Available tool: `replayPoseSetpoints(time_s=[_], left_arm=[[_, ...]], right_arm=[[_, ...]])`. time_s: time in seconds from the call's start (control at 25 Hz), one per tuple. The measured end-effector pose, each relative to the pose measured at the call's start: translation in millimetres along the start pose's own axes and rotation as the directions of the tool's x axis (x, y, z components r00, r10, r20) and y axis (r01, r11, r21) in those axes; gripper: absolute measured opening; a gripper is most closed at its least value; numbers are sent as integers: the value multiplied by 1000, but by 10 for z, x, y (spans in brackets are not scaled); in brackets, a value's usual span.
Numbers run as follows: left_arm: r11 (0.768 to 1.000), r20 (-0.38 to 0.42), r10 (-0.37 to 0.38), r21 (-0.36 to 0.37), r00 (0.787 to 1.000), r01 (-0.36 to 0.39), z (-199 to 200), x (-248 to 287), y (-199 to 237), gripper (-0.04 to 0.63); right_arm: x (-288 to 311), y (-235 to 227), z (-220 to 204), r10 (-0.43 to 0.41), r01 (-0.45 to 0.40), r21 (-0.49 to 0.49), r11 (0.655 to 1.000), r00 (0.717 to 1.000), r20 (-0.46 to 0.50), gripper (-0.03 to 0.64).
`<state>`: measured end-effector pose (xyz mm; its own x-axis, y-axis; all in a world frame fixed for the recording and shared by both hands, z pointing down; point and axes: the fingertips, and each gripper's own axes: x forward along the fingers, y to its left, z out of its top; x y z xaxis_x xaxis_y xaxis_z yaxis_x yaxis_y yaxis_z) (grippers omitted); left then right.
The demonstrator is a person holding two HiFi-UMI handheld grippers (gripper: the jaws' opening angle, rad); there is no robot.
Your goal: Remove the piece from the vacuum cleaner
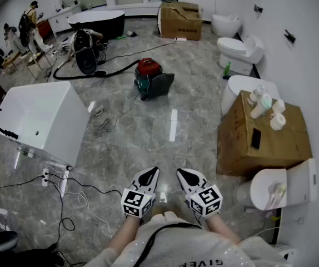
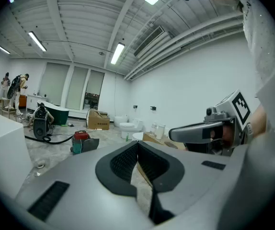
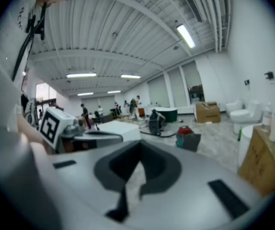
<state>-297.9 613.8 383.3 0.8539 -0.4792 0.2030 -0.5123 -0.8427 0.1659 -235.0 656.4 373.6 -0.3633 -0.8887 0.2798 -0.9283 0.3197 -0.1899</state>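
The vacuum cleaner (image 1: 148,73) stands on the grey floor in mid-room. It has a red lid and a teal body, and a dark grey piece (image 1: 163,84) leans against its right side. A black hose (image 1: 101,72) runs left from it. It is small and far off in the left gripper view (image 2: 81,140) and in the right gripper view (image 3: 185,137). My left gripper (image 1: 151,172) and right gripper (image 1: 181,173) are side by side at the bottom of the head view, close to my body and far from the vacuum. Both are shut with nothing between the jaws.
A white tub-like unit (image 1: 40,118) stands at left, with cables (image 1: 65,191) on the floor beside it. At right is a cardboard box (image 1: 257,143) with bottles on top, and toilets (image 1: 240,52) line the wall. A black machine (image 1: 85,53), a black bathtub (image 1: 96,21) and people (image 1: 29,24) are at the back left.
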Motion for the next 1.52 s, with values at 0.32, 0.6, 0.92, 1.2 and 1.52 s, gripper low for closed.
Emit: replayPoseSetpoints(time_s=[0.32, 0.6, 0.92, 1.2, 1.52], left_arm=[[1000, -5, 4, -12, 1000, -4, -109, 115, -191, 23], [1000, -5, 2, -28, 1000, -2, -208, 260, -373, 23], [999, 43, 37, 24, 998, -38, -16, 546, -252, 23], [997, 67, 75, 19, 995, -77, 87, 1173, 115, 23], [997, 68, 80, 6, 994, -81, 318, 2037, 565, 23]], right_arm=[[-256, -178, -85, -21, 21, -12, 1000, 1000, -2, 14], [-470, -345, -220, -53, 52, -5, 999, 998, -16, 14], [-300, -556, -38, -53, 54, -49, 997, 998, 28, 14], [37, -1222, 215, -101, 104, -42, 994, 991, 85, 14], [585, -2000, 491, -115, 118, -56, 992, 992, 48, 14]])
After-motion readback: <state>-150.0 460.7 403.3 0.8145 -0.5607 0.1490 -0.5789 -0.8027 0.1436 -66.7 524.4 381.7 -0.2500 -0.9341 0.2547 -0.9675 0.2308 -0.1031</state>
